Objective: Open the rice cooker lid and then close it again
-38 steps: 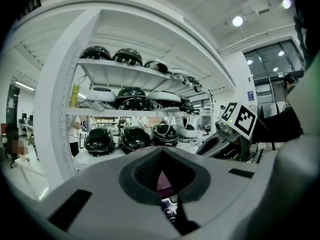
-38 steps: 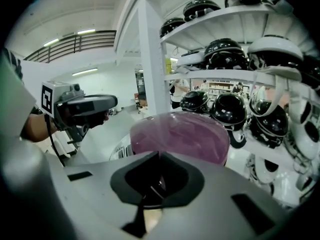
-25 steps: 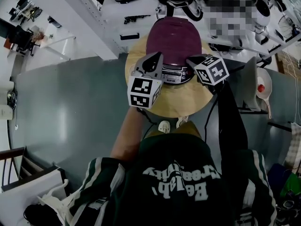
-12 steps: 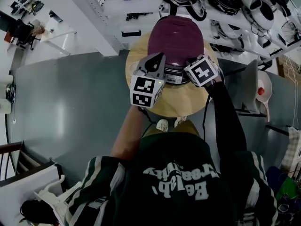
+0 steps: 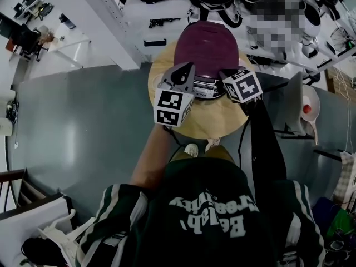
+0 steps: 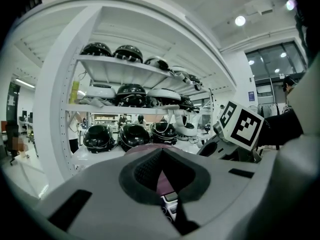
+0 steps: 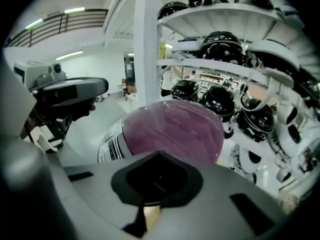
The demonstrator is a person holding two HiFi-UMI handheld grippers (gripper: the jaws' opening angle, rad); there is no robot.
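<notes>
Maroon rice cooker [image 7: 111,145] (lid [image 7: 172,129] down) sits just beyond right gripper [image 7: 156,184].

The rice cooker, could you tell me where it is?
The rice cooker sits top centre in the head view, on the wooden table, beyond the left gripper and right gripper.

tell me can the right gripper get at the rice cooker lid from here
Probably yes: the right gripper, jaws shut, sits at the front right of the rice cooker, and the purple lid lies just past its tips with nothing between. The left gripper is on the other side.
</notes>
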